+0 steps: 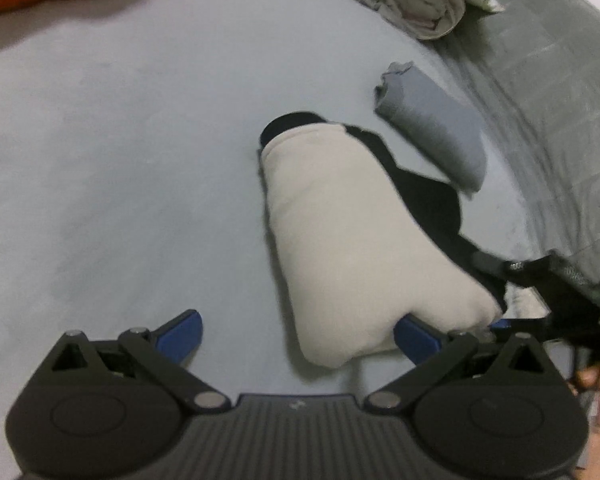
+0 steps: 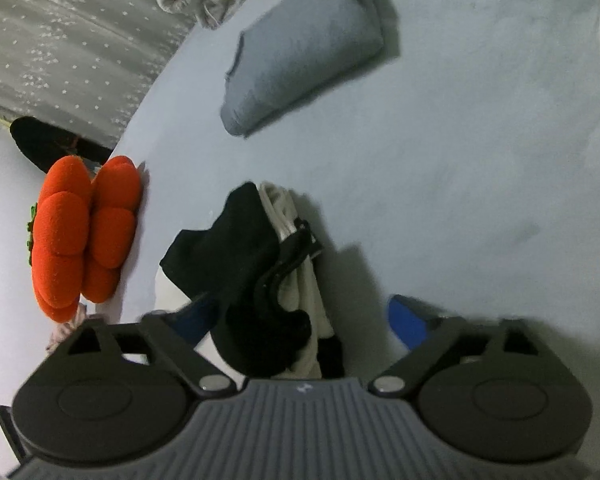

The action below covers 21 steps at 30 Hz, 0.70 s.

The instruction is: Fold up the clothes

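grey sheet [image 1: 120, 160] covers bed. folded cream-and-black garment [image 1: 340, 240] lies mid-sheet. folded grey cloth [image 1: 432, 128] at its 1 o'clock, just apart. orange cushion [image 2: 80, 232] at 9 o'clock in right view. left gripper [image 1: 296, 334] jaws spread, right pad under garment's near edge. right gripper [image 2: 296, 320] jaws spread, garment between, grip unclear.

No legible text — only a blurred, unreadable gripper mark.

A folded cream-and-black garment [image 1: 340, 240] lies on the pale bed sheet [image 1: 120, 160], a folded grey garment [image 1: 432, 124] just beside it.
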{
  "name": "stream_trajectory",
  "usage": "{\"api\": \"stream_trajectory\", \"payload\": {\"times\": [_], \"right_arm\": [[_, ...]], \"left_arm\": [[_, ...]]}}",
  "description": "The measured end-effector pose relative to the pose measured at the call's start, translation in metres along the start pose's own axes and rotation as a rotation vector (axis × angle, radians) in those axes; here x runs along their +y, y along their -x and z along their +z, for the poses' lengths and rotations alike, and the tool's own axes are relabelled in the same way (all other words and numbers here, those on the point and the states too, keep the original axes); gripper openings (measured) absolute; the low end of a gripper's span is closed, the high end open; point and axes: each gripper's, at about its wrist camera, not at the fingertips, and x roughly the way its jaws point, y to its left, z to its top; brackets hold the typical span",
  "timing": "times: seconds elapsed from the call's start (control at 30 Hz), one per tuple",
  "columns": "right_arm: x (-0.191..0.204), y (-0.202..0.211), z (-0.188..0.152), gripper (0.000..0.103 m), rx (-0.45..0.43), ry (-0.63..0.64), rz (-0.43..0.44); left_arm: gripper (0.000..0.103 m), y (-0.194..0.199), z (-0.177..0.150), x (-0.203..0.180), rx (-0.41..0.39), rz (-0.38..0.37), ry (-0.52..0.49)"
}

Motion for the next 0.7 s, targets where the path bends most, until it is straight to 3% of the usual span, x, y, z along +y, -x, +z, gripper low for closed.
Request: {"api": "stream_trajectory", "payload": {"times": [0.23, 0.33, 0.4, 0.57, 0.6, 0.63, 0.7], "right_arm": [[-0.011, -0.016, 0.004, 0.075, 0.043, -0.042, 0.105], [-0.014, -0.016, 0.004, 0.072, 0.054, -0.045, 0.144], [-0.018, -0.016, 0.003, 0.069, 0.058, -0.054, 0.171], [-0.022, -0.017, 0.0, 0.06, 0.066, -0.076, 0.211], [-0.021, -0.018, 0.0, 0.057, 0.069, -0.068, 0.214], [-0.02, -0.018, 0.0, 0.053, 0.07, -0.061, 0.218], [-0.018, -0.017, 0.004, 0.048, 0.075, -0.035, 0.244]], "left_arm": [[0.101, -0.007, 0.002, 0.021, -0.01, -0.24, 0.067], [0.1, -0.013, 0.003, 0.035, -0.011, -0.4, 0.154], [0.1, -0.019, 0.004, 0.04, -0.025, -0.45, 0.201], [0.074, -0.035, 0.012, 0.037, -0.064, -0.415, 0.22], [0.058, -0.039, 0.013, 0.034, -0.078, -0.393, 0.214], [0.05, -0.042, 0.014, 0.032, -0.087, -0.371, 0.21], [0.046, -0.042, 0.019, 0.033, -0.104, -0.385, 0.216]]}}
